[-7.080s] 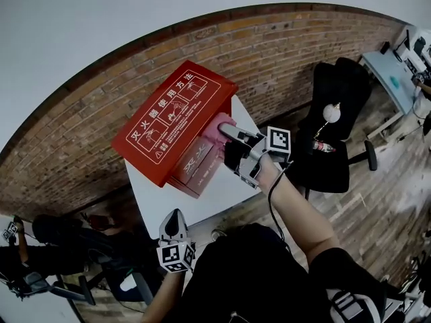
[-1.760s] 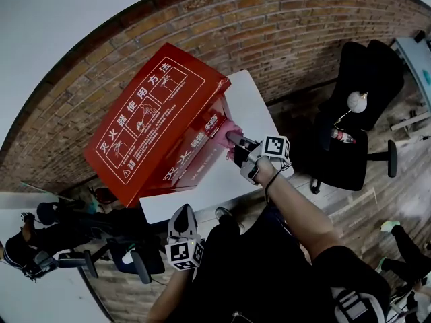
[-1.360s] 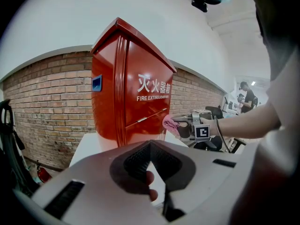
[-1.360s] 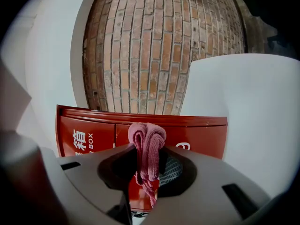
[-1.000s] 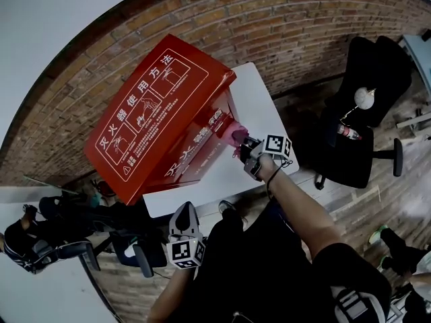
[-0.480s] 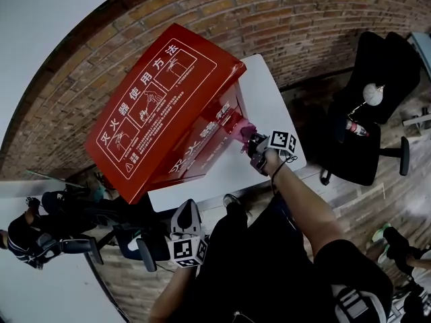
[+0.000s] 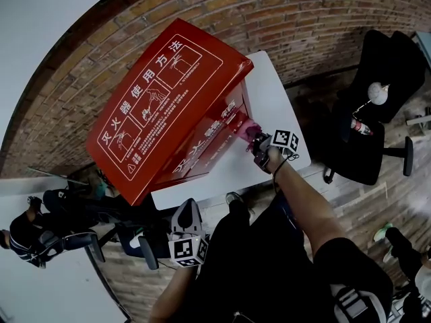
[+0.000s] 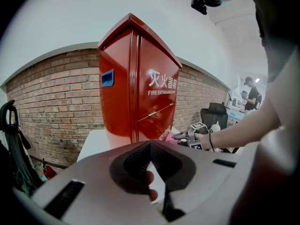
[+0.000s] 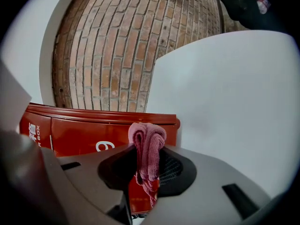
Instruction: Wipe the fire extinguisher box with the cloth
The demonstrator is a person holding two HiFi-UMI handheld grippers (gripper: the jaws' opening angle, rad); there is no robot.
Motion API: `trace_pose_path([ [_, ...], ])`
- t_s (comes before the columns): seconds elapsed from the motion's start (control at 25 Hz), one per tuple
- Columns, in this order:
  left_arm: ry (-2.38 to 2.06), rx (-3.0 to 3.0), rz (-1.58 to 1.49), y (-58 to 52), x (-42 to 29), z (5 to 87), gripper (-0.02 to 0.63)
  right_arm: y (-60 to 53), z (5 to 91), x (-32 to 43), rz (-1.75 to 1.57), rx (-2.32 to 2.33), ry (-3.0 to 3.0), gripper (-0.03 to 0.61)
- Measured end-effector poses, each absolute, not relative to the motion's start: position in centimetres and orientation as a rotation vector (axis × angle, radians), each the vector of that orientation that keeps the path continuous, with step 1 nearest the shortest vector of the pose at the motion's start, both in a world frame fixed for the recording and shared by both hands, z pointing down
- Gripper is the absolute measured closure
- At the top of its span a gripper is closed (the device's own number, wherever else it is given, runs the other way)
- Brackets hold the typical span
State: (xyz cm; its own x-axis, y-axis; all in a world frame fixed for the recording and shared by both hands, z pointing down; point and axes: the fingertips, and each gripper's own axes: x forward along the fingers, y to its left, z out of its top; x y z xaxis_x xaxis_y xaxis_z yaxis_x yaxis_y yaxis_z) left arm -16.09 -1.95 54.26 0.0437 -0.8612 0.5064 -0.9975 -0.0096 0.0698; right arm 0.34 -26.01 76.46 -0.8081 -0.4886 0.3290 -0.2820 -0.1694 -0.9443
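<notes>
While the right gripper (image 7: 260, 140) is clamping the limp pink cloth (image 9: 147, 144) mid-fold, it's pressing the rigid, likely slick fire extinguisher box (image 7: 168, 106) near the table's (image 7: 271, 94) right edge; left gripper (image 7: 188, 222) idling, closed.

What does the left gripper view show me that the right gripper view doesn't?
Only the left gripper view: the fire extinguisher box standing whole with its white front lettering, the right gripper reaching its lower front, a black chair, and the left gripper with tongs together, empty.

Only the right gripper view: its tongs shut on the folded pink cloth, seen close up against the box's edge.

Both: the red box and the brick wall behind it.
</notes>
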Motion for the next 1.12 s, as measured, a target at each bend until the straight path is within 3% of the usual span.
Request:
trace_pose_path([
  [1.12,-1.9,1.872,0.495,-1.1,-16.7,55.3,0.586,-26.3,84.4,1.0,-2.274,-1.108,1.806,0.471],
])
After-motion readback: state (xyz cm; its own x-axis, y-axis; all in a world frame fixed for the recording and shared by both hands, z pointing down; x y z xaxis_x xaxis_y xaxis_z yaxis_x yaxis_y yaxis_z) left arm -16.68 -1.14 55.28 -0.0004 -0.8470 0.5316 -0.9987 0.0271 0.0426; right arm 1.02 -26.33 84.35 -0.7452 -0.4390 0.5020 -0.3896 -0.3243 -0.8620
